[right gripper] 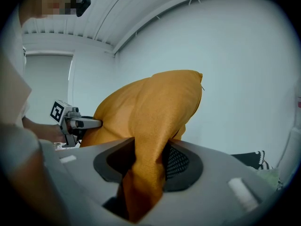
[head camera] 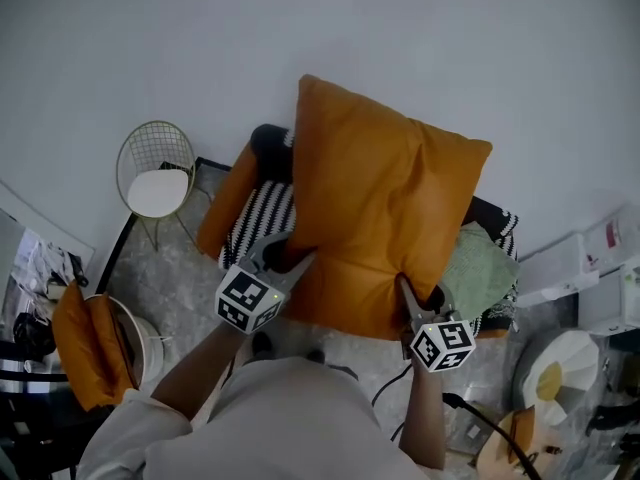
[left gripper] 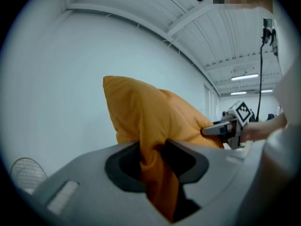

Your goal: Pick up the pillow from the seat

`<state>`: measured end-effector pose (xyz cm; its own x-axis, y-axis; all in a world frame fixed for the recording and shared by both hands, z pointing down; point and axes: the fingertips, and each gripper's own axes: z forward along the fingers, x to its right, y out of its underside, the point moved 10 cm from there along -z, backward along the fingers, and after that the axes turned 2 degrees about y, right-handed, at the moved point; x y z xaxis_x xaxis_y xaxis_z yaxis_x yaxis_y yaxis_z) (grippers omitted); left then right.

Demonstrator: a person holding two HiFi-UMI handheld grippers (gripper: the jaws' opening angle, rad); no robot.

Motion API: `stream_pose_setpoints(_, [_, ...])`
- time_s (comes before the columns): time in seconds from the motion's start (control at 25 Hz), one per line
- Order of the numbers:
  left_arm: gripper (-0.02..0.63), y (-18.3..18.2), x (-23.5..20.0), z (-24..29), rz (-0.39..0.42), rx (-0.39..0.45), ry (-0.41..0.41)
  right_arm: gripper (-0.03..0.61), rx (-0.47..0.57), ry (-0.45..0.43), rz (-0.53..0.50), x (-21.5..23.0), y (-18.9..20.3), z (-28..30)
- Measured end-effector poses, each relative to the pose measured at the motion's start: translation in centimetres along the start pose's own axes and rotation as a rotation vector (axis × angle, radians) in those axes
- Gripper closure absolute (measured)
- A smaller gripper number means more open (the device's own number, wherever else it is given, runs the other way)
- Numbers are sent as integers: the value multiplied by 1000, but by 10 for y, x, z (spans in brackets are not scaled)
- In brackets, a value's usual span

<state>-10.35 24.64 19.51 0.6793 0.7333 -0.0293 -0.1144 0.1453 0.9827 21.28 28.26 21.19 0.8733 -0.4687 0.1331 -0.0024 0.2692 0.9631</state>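
Observation:
A big orange pillow (head camera: pixel 385 203) hangs in the air above the seat (head camera: pixel 265 213), held by its lower edge at two corners. My left gripper (head camera: pixel 295 258) is shut on the pillow's lower left corner, and the cloth (left gripper: pixel 153 171) is bunched between its jaws. At the lower right corner my right gripper (head camera: pixel 408 293) is shut on the pillow, with orange fabric (right gripper: pixel 143 173) pinched in its jaws. Each gripper view shows the other gripper (left gripper: pixel 221 128) (right gripper: pixel 87 123) across the pillow.
The seat carries a black-and-white striped cover, a second orange cushion (head camera: pixel 228 200) at its left and a pale green cushion (head camera: pixel 480 268) at its right. A wire chair (head camera: pixel 155 173) stands to the left. More orange cushions (head camera: pixel 85 343) lie low left; clutter fills the right floor.

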Motion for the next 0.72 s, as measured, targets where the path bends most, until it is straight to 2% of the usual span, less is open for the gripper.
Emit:
stream_pose_setpoints(0.36, [485,3,-20,-26,-3,1,12,405,2,13,17,-33,2,8])
stream_pose_setpoints(0.72, [483,3,-25,-37,-13,19,7,403,1,17,10,-45,-3,10])
